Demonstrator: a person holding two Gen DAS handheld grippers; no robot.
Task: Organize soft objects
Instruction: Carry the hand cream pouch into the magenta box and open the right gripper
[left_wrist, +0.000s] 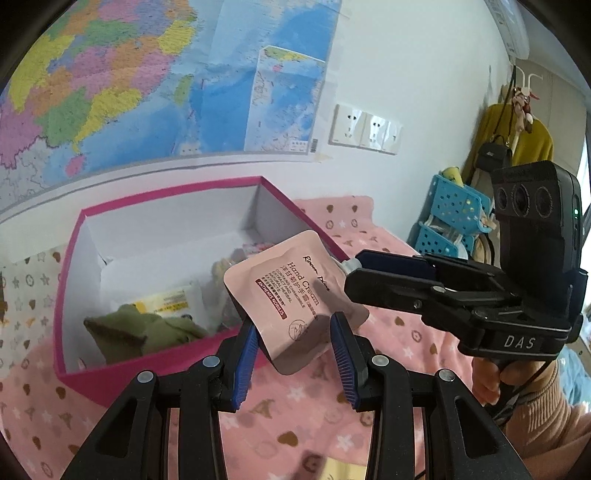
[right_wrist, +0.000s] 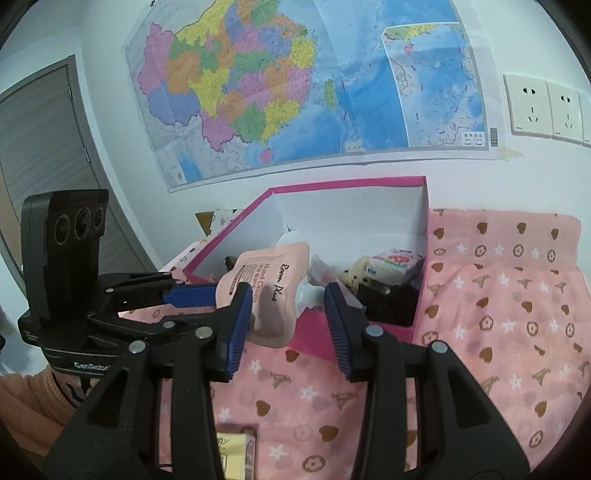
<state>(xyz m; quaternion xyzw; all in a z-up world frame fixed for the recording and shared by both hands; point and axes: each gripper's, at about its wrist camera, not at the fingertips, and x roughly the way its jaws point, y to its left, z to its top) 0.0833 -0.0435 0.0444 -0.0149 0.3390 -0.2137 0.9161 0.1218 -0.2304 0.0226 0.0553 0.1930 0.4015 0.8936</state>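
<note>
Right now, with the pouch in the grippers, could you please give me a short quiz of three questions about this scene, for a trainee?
1. True or false: the hand cream pouch lies flat on the blanket.
2. The outside of the box is: A blue, B pink, C green.
3. What hangs on the wall behind the box?
Key: 1 false, the left gripper holds it above the blanket; 2 B; 3 a map.

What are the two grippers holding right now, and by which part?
Both hold the pink hand cream pouch: the right gripper pinches its white spout cap, and the left gripper clamps the opposite bottom end.
</note>
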